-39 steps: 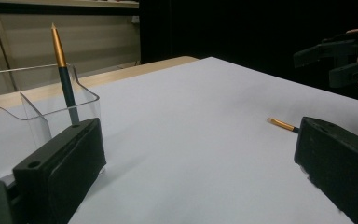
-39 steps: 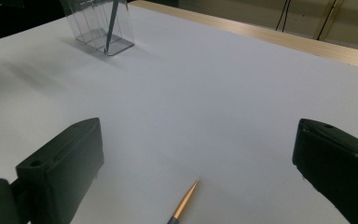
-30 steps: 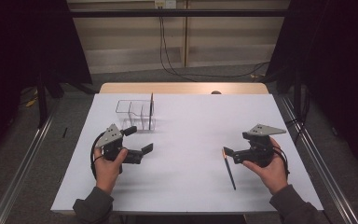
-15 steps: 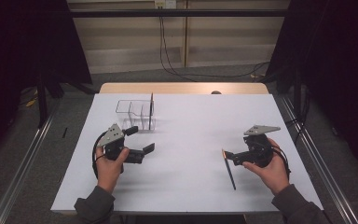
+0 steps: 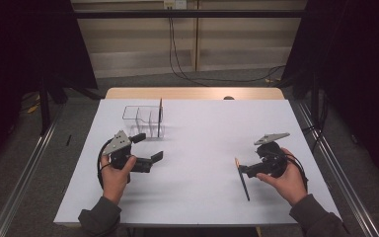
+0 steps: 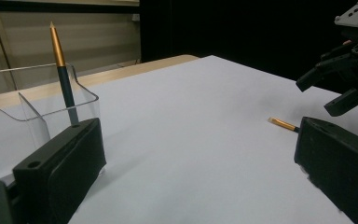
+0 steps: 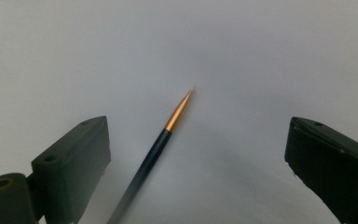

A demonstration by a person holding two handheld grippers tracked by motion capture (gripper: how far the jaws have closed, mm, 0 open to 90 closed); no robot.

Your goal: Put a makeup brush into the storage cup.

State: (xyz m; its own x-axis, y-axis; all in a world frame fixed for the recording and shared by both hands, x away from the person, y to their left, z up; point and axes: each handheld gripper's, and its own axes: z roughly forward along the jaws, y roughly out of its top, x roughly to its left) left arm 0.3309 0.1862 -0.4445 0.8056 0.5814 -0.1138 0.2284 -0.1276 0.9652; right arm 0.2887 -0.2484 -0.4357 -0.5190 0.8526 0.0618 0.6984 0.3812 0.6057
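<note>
A dark pen with a gold tip (image 5: 243, 179) lies flat on the white table, at the right front. My right gripper (image 5: 252, 164) hovers just right of its tip, open. In the right gripper view the pen (image 7: 167, 131) runs up between the spread jaws of the right gripper (image 7: 198, 140), touching neither. A second pen of the same kind (image 5: 159, 116) stands upright in a clear holder (image 5: 141, 119) at the left back. My left gripper (image 5: 147, 147) is open and holds nothing, just in front of the holder (image 6: 37, 114), where the standing pen (image 6: 63, 81) rises.
The white table sheet (image 5: 202, 128) ends at a wooden strip (image 5: 192, 93) along the far side. The left gripper view looks across the table to the lying pen's gold tip (image 6: 282, 124) and the right gripper (image 6: 342, 86) beyond it. Dark floor and rails flank the table.
My right gripper has edged a little left toward the lying pen. The left gripper and both pens have stayed where they were.
</note>
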